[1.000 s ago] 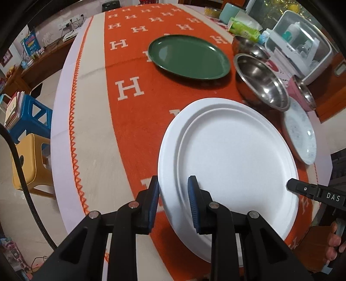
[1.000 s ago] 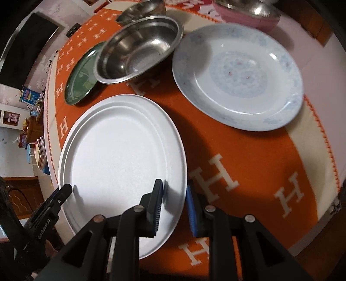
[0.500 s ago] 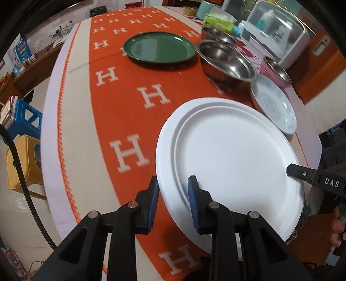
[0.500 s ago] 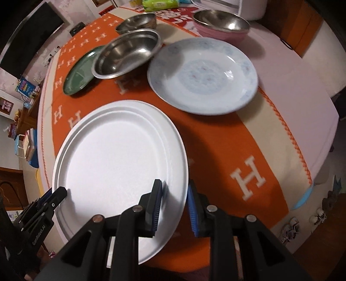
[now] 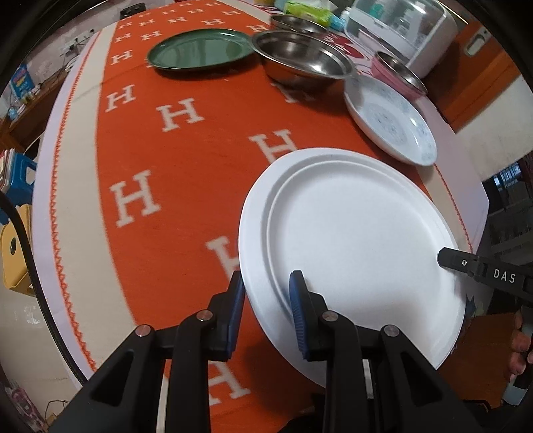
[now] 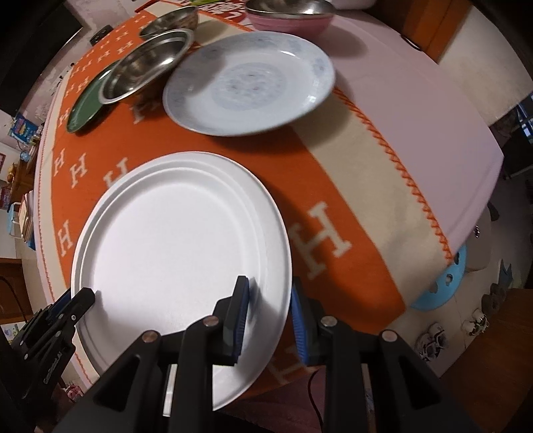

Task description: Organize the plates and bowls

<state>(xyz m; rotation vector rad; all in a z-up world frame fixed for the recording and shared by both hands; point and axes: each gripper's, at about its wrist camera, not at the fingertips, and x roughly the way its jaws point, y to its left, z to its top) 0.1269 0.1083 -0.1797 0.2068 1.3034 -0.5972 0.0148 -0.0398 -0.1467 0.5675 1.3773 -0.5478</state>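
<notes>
The white plate (image 5: 353, 239), round, plain and matte with a stepped raised rim, hangs tilted above the near edge of the orange H-patterned tablecloth (image 5: 173, 156). The left gripper (image 5: 266, 299) clamps its left rim, the right gripper (image 6: 269, 309) its right rim, jaws just easing wider.

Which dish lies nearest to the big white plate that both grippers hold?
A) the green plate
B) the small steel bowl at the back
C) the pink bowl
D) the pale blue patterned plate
D: in the right wrist view the pale blue patterned plate lies just beyond the white plate, while the green plate, pink bowl and small steel bowl lie farther back.
</notes>
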